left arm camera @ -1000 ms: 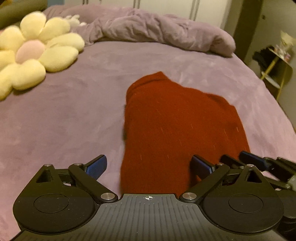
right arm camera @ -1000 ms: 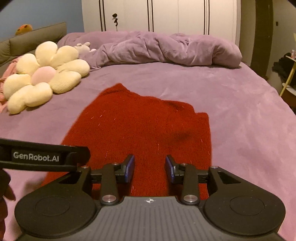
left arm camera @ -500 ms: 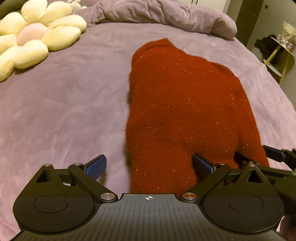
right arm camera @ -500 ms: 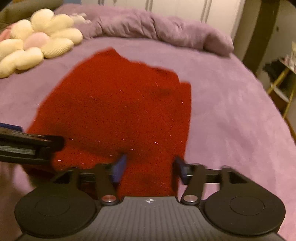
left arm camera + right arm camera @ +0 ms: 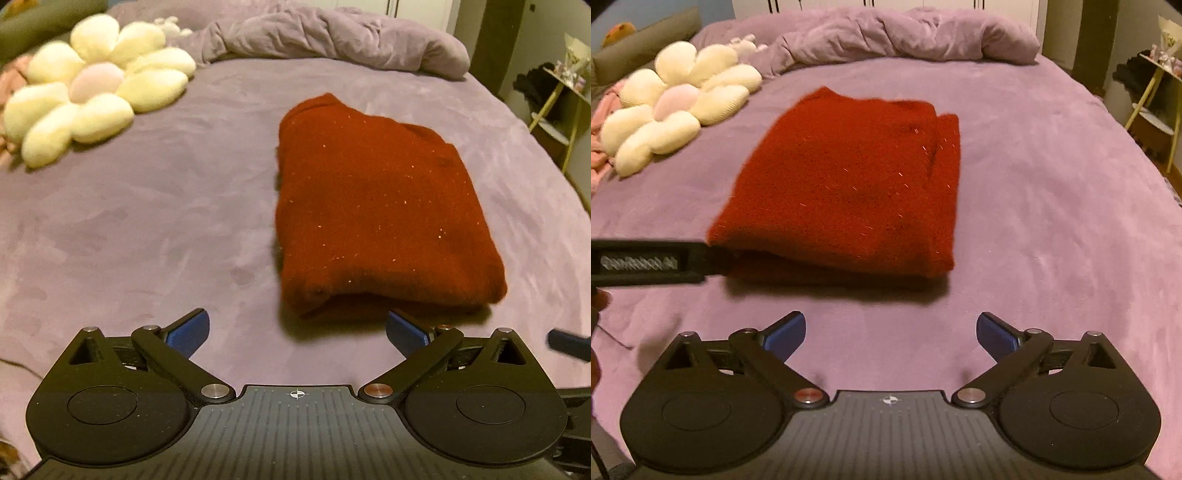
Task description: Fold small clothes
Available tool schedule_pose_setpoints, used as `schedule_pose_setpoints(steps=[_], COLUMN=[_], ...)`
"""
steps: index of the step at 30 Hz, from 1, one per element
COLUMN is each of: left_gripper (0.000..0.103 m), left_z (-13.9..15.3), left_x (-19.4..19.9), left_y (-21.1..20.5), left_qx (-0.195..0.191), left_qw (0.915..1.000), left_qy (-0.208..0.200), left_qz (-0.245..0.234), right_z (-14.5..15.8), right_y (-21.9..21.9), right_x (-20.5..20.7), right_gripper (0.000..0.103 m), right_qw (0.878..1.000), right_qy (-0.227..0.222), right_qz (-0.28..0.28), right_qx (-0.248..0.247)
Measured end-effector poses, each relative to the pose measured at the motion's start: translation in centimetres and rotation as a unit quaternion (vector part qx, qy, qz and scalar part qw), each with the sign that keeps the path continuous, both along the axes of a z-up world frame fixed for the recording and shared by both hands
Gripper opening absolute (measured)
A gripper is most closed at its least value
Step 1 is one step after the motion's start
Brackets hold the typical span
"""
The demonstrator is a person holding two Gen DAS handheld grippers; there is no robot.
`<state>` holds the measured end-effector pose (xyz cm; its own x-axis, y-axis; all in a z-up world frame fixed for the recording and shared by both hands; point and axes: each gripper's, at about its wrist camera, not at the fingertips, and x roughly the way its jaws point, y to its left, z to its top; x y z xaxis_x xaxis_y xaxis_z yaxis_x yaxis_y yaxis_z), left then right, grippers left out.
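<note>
Lying folded, red sweater beyond right hand-held gripper.

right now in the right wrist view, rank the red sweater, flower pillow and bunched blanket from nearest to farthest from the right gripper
1. Red sweater: folded, straight ahead of the open right gripper.
2. Flower pillow: farther back, on the left.
3. Bunched blanket: farthest, across the far end of the bed.

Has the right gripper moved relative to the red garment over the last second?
Yes. The right gripper has backed off toward the camera: its open jaws now sit on bare purple bedspread, short of the folded red garment.
</note>
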<state>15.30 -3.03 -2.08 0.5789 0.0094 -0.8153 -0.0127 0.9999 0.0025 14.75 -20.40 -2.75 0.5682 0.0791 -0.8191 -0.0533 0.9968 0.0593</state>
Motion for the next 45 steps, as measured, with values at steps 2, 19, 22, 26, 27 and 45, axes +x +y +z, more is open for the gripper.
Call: schedule_pose_setpoints(steps=[2,19,22,26,27,45], left_gripper=[0.103,0.103,0.103,0.103,0.103,0.103], left_z=[0.5,2.4,2.4,2.4,2.4,2.1], left_x=[-0.5,-2.5,-2.6,-2.7,-2.7,-2.7], left_y=[-0.2,0.7,0.8,1.1,1.1,1.0], left_qx=[0.018,0.034,0.041,0.038,0.039,0.032], left_qw=[0.9998,0.9994,0.9991,0.9992,0.9992,0.9995], left_qy=[-0.001,-0.005,-0.004,-0.001,-0.002,0.002], left_qz=[-0.004,0.007,0.008,0.011,0.011,0.001], right_z=[0.9,3.0,3.2,3.4,3.4,3.5], right_y=[0.4,1.1,0.7,0.7,0.7,0.6], right_x=[-0.3,-0.9,-0.8,-0.8,-0.8,-1.1], right_gripper=[0.099,0.099,0.099,0.099,0.099,0.099], right_qw=[1.0,0.999,0.999,0.999,0.999,0.998], right_qy=[-0.008,0.002,-0.003,-0.009,-0.01,-0.014], right_qz=[0.002,-0.027,-0.039,-0.045,-0.045,-0.045], right_qx=[-0.004,-0.034,-0.031,-0.028,-0.028,-0.028])
